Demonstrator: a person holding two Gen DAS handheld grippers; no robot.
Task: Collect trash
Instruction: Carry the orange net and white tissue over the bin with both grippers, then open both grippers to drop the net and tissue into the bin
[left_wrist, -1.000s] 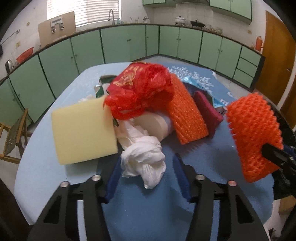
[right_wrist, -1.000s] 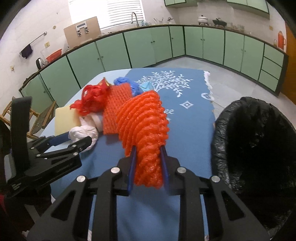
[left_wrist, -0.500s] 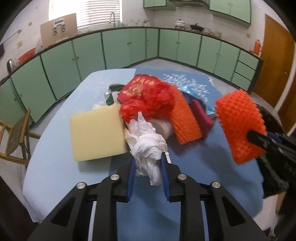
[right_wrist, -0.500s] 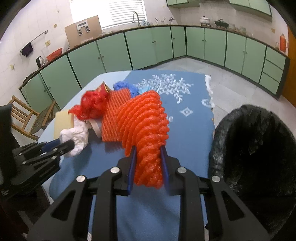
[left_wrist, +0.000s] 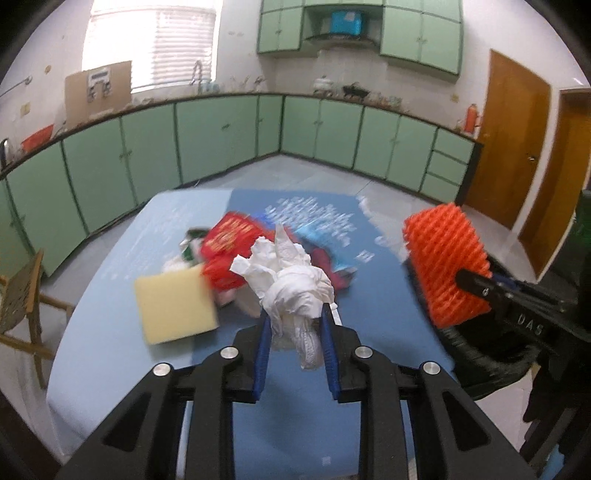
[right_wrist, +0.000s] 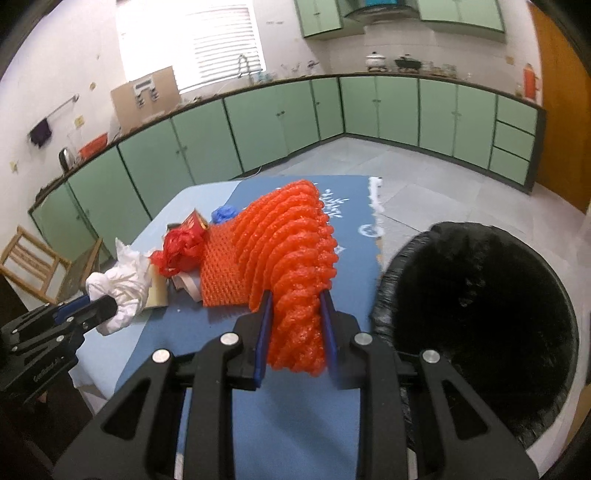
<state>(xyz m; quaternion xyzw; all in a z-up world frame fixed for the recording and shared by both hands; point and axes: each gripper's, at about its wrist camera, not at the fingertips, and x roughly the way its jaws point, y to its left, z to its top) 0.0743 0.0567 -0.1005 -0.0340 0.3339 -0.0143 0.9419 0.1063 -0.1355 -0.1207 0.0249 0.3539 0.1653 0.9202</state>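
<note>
My left gripper (left_wrist: 295, 314) is shut on a crumpled white tissue wad (left_wrist: 295, 284), held up above the blue table (left_wrist: 129, 332). My right gripper (right_wrist: 295, 299) is shut on an orange foam fruit net (right_wrist: 295, 251), lifted off the table beside the black-lined trash bin (right_wrist: 480, 314). From the left wrist view that net (left_wrist: 447, 258) hangs at the right, over the bin's rim (left_wrist: 476, 354). The right wrist view shows the tissue wad (right_wrist: 122, 288) in the left gripper (right_wrist: 103, 302) at the left.
A trash pile stays on the table: a yellow sponge (left_wrist: 173, 302), a red plastic bag (left_wrist: 225, 254), a flat orange net (right_wrist: 221, 273), a blue scrap (right_wrist: 221, 214). A wooden chair (left_wrist: 18, 306) stands left of the table. Green cabinets line the walls.
The left gripper closed on the white tissue wad and lifted it off the table. The right gripper rose with the orange net, nearer the bin.
</note>
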